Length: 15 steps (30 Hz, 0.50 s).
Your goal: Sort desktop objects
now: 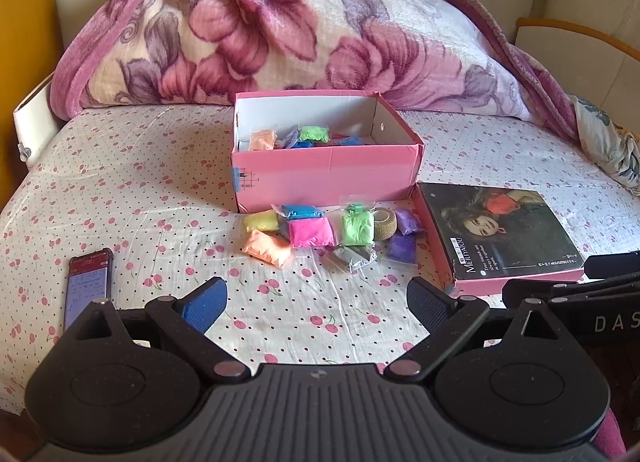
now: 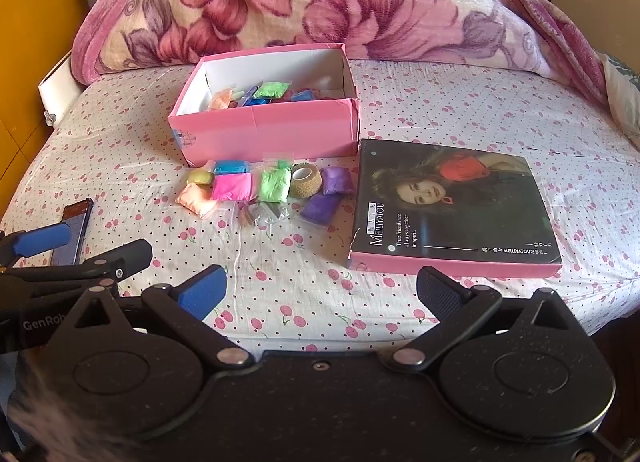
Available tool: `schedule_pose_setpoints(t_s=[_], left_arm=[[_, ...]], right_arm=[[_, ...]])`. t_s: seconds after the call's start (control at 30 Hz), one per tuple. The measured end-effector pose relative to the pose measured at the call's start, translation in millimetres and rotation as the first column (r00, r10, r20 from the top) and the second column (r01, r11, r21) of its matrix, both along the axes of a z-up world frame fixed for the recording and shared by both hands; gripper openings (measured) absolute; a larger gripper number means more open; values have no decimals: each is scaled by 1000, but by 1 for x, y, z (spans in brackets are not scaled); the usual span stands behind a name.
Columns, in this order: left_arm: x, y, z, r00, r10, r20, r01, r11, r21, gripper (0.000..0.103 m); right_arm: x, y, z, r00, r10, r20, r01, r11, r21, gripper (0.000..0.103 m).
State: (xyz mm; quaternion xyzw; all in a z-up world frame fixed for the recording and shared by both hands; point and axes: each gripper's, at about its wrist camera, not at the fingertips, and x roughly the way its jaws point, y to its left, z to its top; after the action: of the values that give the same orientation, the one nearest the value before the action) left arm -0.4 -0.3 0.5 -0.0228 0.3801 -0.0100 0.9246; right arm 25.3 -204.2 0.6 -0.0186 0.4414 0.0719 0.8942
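A pink cardboard box [image 1: 328, 178] [image 2: 268, 134] stands open on the bed with several coloured clay packets inside. In front of it lies a cluster of packets: pink [image 1: 310, 232] [image 2: 232, 187], green [image 1: 357, 226] [image 2: 275, 185], orange [image 1: 267, 248] [image 2: 196, 198], yellow [image 1: 261, 221], blue [image 1: 301, 211] and purple [image 1: 401, 248] [image 2: 320, 208]. A tan tape roll [image 1: 385, 224] [image 2: 305, 181] sits among them. My left gripper [image 1: 316, 302] hovers open, short of the cluster, nothing between its fingers. My right gripper [image 2: 320, 290] is also open and empty, near the lid's front edge.
The box lid [image 1: 508, 230] [image 2: 452, 202], printed with a portrait, lies right of the packets. A phone [image 1: 87, 286] [image 2: 72, 232] rests at the left. A flowered blanket [image 1: 280, 22] is heaped behind the box. Each view shows the other gripper at its edge.
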Motion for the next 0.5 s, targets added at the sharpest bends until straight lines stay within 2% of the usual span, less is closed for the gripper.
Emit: schedule_pose_setpoints(t_s=[0.5], left_arm=[[2,3,-1,1000,-14,-17,14,1000,-16,97]], right_arm=[[1,-4,-2,1000,2,0,-2,1000,2,102]])
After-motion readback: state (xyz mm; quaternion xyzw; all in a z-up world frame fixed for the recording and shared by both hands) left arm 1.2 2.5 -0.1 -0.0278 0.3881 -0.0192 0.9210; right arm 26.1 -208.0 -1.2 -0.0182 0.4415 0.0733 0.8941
